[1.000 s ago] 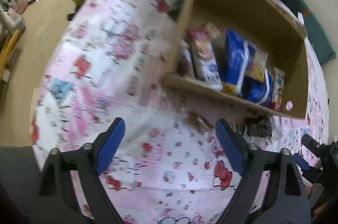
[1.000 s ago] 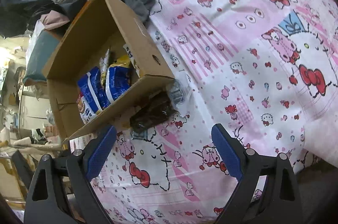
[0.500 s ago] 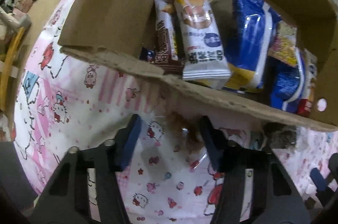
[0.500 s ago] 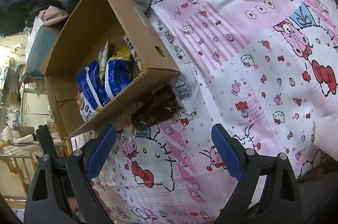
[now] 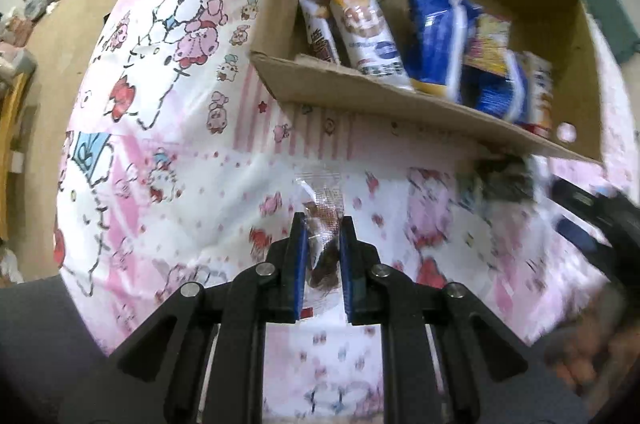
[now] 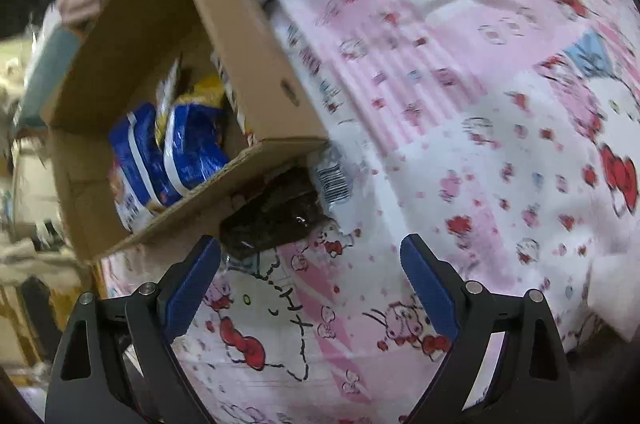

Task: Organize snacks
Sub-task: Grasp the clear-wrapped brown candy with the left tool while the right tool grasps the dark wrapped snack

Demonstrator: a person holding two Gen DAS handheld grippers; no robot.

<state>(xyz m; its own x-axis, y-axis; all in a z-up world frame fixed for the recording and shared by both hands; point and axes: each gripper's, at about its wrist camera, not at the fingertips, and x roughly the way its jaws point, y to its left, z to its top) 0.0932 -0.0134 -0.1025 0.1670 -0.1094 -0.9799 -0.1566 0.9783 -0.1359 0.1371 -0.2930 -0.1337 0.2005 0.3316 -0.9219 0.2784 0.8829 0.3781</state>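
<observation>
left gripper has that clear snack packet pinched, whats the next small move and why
Probably lift the clear snack packet up and forward over the cardboard box near wall. The left gripper is shut on it, above the bedsheet, short of the box, where other snacks already stand.

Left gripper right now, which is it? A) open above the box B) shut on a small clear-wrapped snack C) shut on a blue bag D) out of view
B: in the left wrist view the left gripper has its blue pads pressed against both sides of a small clear-wrapped snack with brown contents, in front of the cardboard box; the blue bags sit inside the box.
</observation>
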